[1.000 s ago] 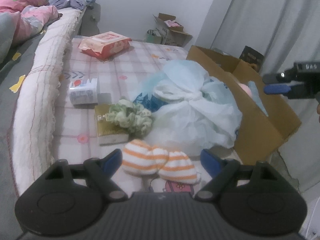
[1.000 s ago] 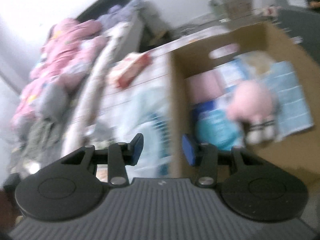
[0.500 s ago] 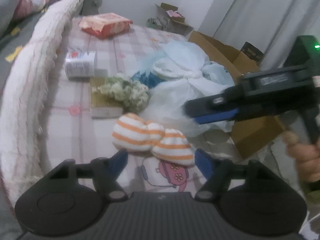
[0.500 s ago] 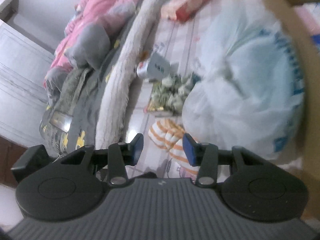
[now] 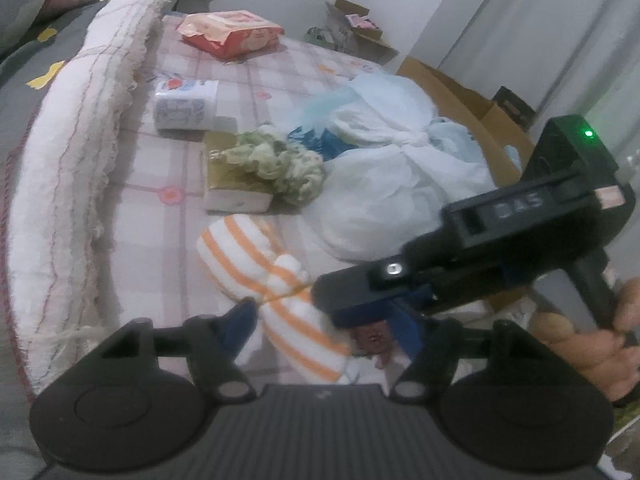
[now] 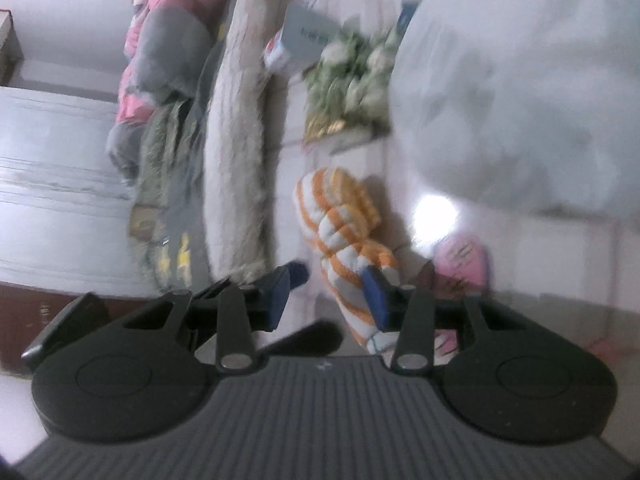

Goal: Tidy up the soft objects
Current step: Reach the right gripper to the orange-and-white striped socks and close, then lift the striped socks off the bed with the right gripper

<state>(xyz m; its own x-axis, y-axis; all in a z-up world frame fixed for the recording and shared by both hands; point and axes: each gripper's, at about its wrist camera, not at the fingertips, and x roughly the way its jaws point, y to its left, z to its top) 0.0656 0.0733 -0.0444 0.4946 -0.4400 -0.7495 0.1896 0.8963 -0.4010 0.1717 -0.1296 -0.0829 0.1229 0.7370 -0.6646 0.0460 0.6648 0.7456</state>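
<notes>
A pair of orange-and-white striped socks (image 5: 256,264) lies on the checked sheet, also seen in the right wrist view (image 6: 340,216). My left gripper (image 5: 324,324) hangs low over their near end, open, with the socks between its blue pads. My right gripper (image 5: 332,304) reaches in from the right, held by a hand (image 5: 592,344), its tip crossing over the same end. In its own view the right gripper (image 6: 332,292) stands open, one pad over the sock's edge, not pressing. A green scrunchie (image 5: 280,164) rests on a gold box (image 5: 224,196).
A tied white plastic bag (image 5: 400,184) lies right of the socks, with a cardboard box (image 5: 480,120) behind it. A tissue pack (image 5: 186,106) and a red wipes pack (image 5: 232,32) lie further back. A rolled white blanket (image 5: 72,160) borders the left.
My right gripper swung away from the cardboard box and came down to the socks. My left gripper sank closer to the socks and its jaws narrowed a little.
</notes>
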